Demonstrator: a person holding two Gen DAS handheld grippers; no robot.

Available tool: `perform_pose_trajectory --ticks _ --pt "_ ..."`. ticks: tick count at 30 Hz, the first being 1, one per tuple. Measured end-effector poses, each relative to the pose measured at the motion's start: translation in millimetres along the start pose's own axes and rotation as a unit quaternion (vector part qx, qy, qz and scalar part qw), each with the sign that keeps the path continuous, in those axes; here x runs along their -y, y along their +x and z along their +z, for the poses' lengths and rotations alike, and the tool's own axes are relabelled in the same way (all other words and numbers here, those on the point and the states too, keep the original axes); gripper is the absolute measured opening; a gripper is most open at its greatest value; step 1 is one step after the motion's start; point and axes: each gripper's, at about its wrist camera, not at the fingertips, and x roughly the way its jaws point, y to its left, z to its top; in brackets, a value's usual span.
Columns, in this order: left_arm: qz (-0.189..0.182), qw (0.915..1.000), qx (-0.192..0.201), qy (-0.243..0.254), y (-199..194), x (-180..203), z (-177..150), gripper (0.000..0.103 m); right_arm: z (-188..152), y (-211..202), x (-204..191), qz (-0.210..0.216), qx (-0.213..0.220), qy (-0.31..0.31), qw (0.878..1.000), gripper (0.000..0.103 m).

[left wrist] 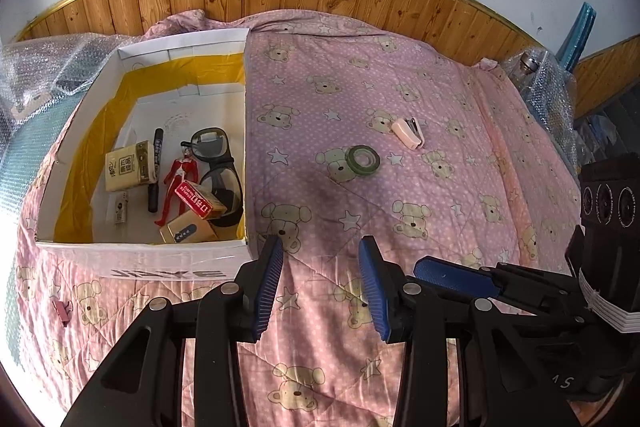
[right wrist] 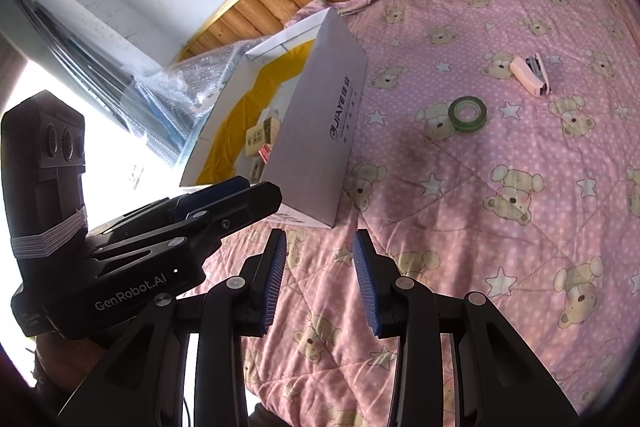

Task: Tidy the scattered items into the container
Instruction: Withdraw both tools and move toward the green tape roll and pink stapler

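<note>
Left tool (left wrist: pixel 320 247): jaws apart, nothing between them; hovers over quilt just off box's near right corner.
Right tool (right wrist: pixel 320 241): jaws apart, empty; low over quilt, beside left tool, near box's front corner.
Box (left wrist: pixel 140 259): white cardboard, open top, yellow lining on inner walls; sits on bed at left.
Box contents: red figure (left wrist: pixel 178 183), black marker (left wrist: pixel 155 175), goggles (left wrist: pixel 218 163), tissue pack (left wrist: pixel 130 165), red/yellow carton (left wrist: pixel 200 201), gold pack (left wrist: pixel 186 231), small white item by near-left wall, type unclear.
Tape roll (left wrist: pixel 363 158): green, flat on quilt, outside box, well right of it.
Stapler (left wrist: pixel 408 133): pink, on quilt, just beyond tape, apart from it.
Clip (left wrist: pixel 62 311): small, pink, on quilt in front of box's left end.
Bed (left wrist: pixel 440 227): pink bear-print quilt; bubble wrap (left wrist: pixel 44 67) at far left.
</note>
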Motion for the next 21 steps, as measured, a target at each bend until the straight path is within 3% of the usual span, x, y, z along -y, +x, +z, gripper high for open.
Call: perform_pose_trajectory --ticks 21 --pt "-0.016 0.9984 -0.050 0.021 69.2 39.9 17.7 0.041 11.1 -3.1 77.3 -0.012 -0.002 0.067 0.998 0.039"
